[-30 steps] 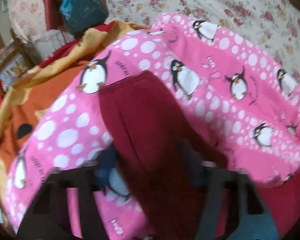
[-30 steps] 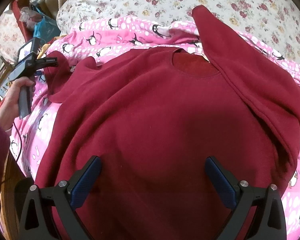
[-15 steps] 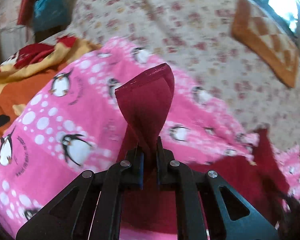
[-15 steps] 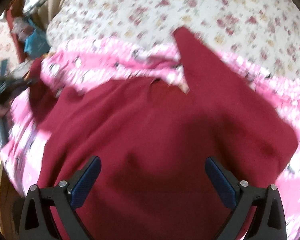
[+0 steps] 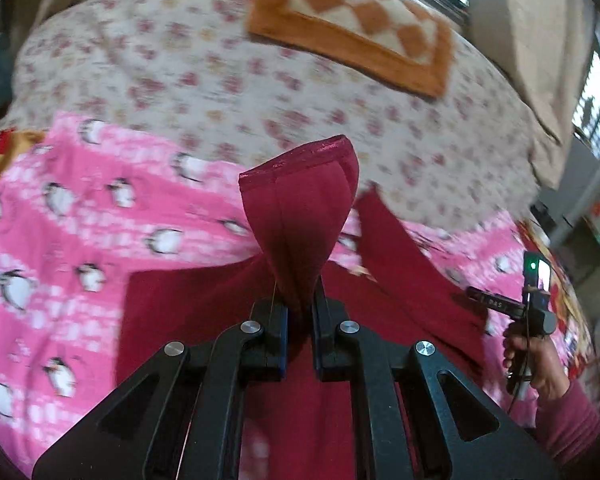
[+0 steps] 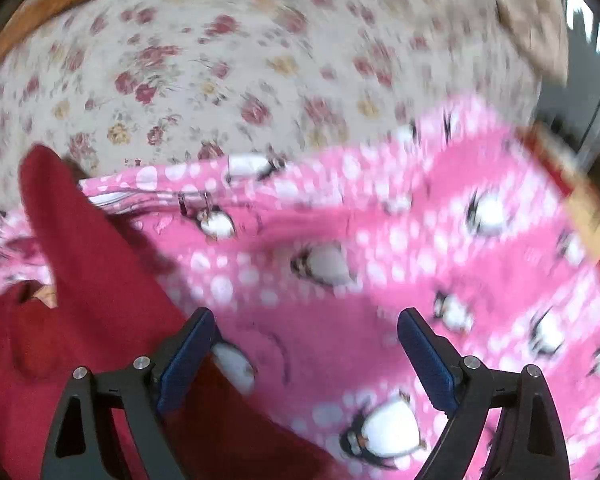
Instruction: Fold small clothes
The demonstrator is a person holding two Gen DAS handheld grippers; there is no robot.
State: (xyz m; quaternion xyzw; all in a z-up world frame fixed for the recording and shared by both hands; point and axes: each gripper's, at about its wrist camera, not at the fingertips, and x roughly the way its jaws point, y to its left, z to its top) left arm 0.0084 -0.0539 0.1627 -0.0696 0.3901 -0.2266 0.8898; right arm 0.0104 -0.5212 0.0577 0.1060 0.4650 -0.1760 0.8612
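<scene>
Maroon fleece is what catches the eye: the dark red long-sleeved sweatshirt (image 5: 204,316) lies spread on a bright pink penguin-print blanket (image 5: 60,240) that covers the near part of the bed, with a cream quilt scattered with small red flowers (image 5: 180,60) beyond it and an orange-and-cream checked cloth (image 5: 352,28) lying on that quilt. The left hand-held gripper (image 5: 300,316) is clamped tight on one sleeve (image 5: 300,216), whose hemmed cuff stands up above the pinched jaws, lifted clear of the blanket. The right hand-held gripper (image 6: 306,354) has its blue-padded jaws spread wide, though they have just been drawing in a little; nothing is between them but the blanket below, and the left pad sits just at the edge of the sweatshirt's other sleeve (image 6: 84,248), which runs up toward the quilt. From the left camera the person's right hand (image 5: 528,360), in a pinkish-red cuff, grips that tool at the far side of the garment. No box, basket or other container is in sight; the picture is blurred.
</scene>
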